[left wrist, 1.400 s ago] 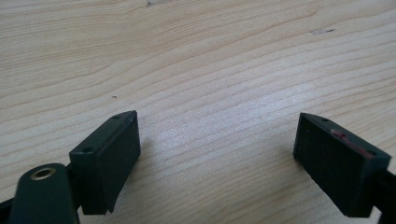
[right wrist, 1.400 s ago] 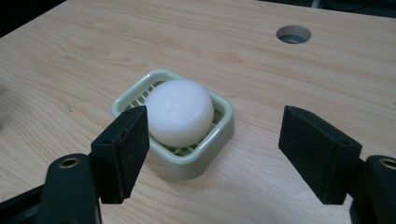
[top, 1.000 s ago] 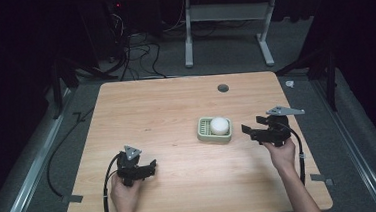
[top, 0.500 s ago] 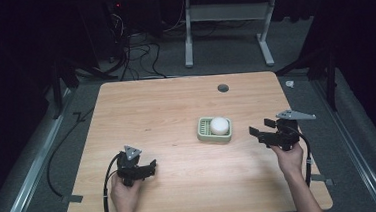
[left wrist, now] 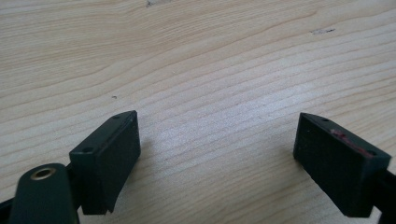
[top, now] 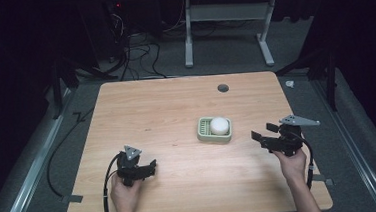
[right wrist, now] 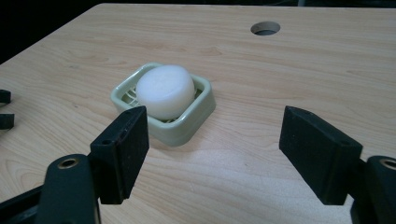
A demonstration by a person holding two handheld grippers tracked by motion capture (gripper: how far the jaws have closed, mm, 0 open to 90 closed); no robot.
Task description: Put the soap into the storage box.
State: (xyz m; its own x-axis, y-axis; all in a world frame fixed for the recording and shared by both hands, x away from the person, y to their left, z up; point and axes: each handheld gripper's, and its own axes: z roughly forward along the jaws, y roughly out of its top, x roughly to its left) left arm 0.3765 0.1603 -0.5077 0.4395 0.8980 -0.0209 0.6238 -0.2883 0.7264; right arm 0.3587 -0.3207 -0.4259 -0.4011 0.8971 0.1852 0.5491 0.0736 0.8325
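A white rounded bar of soap (top: 219, 125) (right wrist: 165, 90) lies in a pale green slatted soap dish (top: 206, 135) (right wrist: 187, 128) right of the table's middle. My right gripper (top: 261, 135) (right wrist: 212, 144) hangs open to the right of the dish, jaws pointing at it with a gap between. My left gripper (top: 150, 168) (left wrist: 217, 154) rests open low over the bare wood near the front left, with nothing between its jaws.
The wooden table (top: 166, 112) has a round cable hole (top: 223, 88) (right wrist: 265, 28) at the back right. Beyond the far edge lie cables and a white desk frame (top: 225, 28) on dark carpet. Tape strips hold the table's front corners.
My right gripper has drawn back to the right and toward the front, away from the soap dish. The left gripper has stayed still.
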